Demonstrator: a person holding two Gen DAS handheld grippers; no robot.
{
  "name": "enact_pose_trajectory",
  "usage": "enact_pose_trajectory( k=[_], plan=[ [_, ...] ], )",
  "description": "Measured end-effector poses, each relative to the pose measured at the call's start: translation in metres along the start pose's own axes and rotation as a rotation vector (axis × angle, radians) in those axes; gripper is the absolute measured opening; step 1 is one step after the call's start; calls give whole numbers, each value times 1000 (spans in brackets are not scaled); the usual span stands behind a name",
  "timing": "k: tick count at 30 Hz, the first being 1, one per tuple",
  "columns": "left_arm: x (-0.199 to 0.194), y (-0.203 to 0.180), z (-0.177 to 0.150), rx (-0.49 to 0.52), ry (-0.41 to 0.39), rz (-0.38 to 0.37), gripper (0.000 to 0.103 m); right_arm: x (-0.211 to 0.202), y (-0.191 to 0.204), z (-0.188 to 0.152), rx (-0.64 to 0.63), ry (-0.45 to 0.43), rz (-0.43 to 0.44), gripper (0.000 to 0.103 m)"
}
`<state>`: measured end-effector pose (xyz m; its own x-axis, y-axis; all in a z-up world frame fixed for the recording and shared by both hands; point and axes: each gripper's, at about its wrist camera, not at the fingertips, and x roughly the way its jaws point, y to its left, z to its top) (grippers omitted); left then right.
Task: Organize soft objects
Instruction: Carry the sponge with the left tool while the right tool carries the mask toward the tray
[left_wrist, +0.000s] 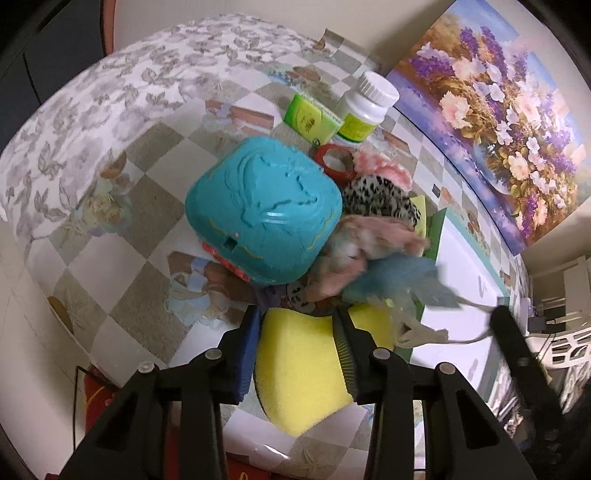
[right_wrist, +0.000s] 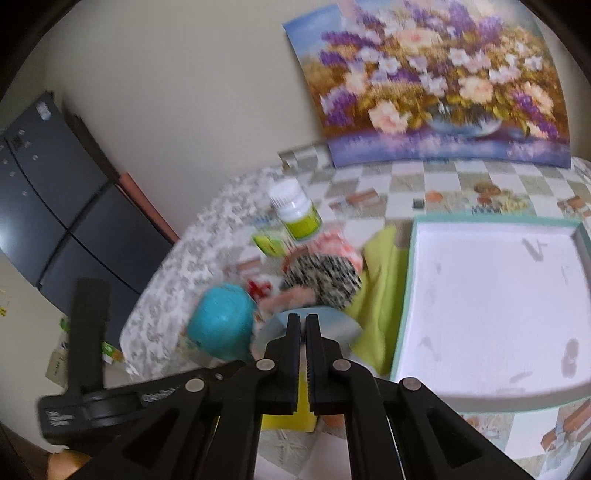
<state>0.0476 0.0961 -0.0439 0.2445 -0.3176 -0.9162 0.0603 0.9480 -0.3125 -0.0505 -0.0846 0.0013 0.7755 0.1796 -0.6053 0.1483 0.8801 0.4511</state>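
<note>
1. Checked oilcloth covers the table (left_wrist: 122, 240); a flower painting (right_wrist: 436, 85) leans on the wall beyond both grippers.
2. No label reads clearly; the white bottle (left_wrist: 365, 107) and green packet (left_wrist: 308, 118) carry blurred print.
3. Left gripper (left_wrist: 299, 325) has its jaws clamped on a yellow sponge (left_wrist: 303, 376).
4. Ahead of those jaws, a teal box (left_wrist: 264, 210) sits beside a leopard-print cloth (left_wrist: 380, 199) and pink cloth (left_wrist: 373, 240).
5. Right gripper (right_wrist: 303, 325) is pinched together on a pale blue cloth (right_wrist: 332, 325); a white tray (right_wrist: 491, 299) lies right of it.

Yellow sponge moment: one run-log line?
left gripper: shut on yellow sponge | right gripper: shut, pale blue cloth at tips | white tray: bare
</note>
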Motion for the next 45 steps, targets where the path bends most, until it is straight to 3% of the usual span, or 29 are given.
enact_pose_trajectory(
  k=[15,24,29,35,40,45],
  plan=[
    [-10,4,7,-3,-72,73,40,-50,-11,19,38,-178,51,3],
    [-26,-10,3,45,-121,13,40,-80,-38,28,105,-258,11,3],
    [-47,-30,-1,101,-195,-25,40,-104,-58,32,129,-331,-65,3],
    [-59,-69,-2,187,-218,-58,40,-127,-89,34,174,-387,-198,3],
    [-52,-116,-5,294,-184,-60,40,-144,-119,32,207,-410,-363,3],
    [-26,-156,-7,360,-104,-40,41,-148,-152,29,256,-365,-497,3]
  ],
)
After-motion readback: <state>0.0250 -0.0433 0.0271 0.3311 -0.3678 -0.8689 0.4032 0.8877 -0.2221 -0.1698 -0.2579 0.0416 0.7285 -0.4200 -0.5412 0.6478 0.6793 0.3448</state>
